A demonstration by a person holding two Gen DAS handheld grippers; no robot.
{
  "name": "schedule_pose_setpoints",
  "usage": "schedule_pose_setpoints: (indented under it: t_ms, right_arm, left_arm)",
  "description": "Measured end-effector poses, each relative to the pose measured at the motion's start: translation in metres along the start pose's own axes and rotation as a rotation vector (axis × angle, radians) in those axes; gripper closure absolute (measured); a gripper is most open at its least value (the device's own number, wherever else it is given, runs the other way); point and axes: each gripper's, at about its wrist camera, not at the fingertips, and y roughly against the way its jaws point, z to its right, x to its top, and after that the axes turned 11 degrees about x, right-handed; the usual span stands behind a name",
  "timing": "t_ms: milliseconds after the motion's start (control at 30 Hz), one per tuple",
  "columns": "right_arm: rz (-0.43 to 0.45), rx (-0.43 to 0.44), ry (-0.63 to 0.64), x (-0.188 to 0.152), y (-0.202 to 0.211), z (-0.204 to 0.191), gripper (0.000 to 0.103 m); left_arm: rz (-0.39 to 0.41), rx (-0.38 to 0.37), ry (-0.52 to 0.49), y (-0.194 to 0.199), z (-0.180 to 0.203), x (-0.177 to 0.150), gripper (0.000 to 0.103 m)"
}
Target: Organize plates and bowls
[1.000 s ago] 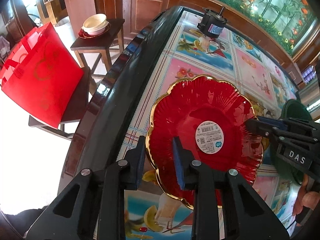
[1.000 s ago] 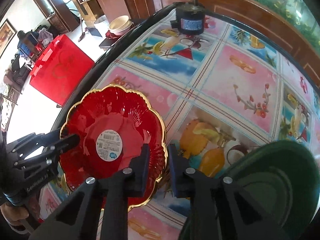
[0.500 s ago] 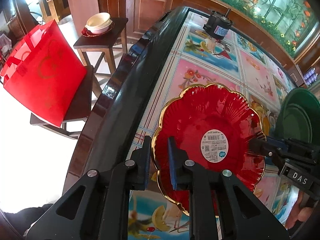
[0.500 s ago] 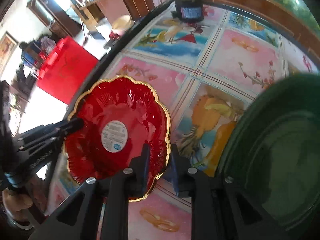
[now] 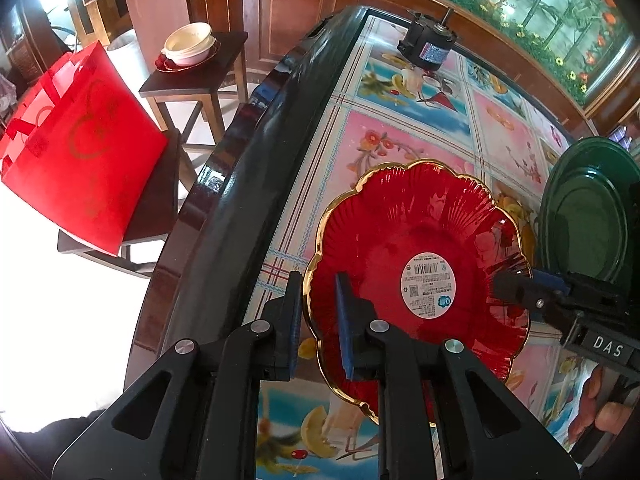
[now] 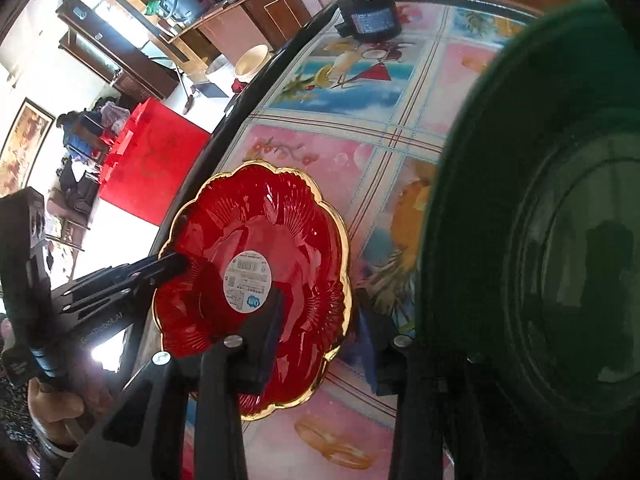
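Note:
A red scalloped plate (image 5: 420, 248) with a gold rim and a white sticker sits tilted above the patterned tabletop (image 5: 400, 128). My left gripper (image 5: 319, 320) is shut on its near-left rim, one pad inside and one outside. It also shows at the plate's left edge in the right wrist view (image 6: 176, 264). My right gripper (image 6: 320, 336) straddles the opposite rim; its jaws are opening and the pads stand off the plate (image 6: 256, 248). From the left wrist view the right gripper (image 5: 516, 286) reaches in from the right. A dark green plate (image 6: 540, 240) looms close at the right.
A black motor (image 5: 426, 46) stands at the table's far end. The table's glossy black edge (image 5: 248, 168) runs along the left. Beyond it are a stool with stacked cream bowls (image 5: 188, 46) and a red bag (image 5: 76, 140) on a chair.
My left jaws have closed onto the red plate's rim. My right jaws, nearly together before, have spread apart around the opposite rim, and that gripper has rolled, with the green plate now filling its right side.

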Motion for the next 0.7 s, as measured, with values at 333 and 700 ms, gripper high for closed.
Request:
schedule_pose_setpoints:
  t_ms: [333,700]
  right_arm:
    - [0.041,0.063,0.0,-0.02,0.012,0.009,0.094]
    - [0.069,0.1,0.016,-0.035,0.033,-0.004,0.094]
  left_arm:
    - [0.009,0.016,-0.036,0.005,0.004,-0.004,0.087]
    - [0.025,-0.019,-0.02,0.031,-0.005,-0.013,0.087]
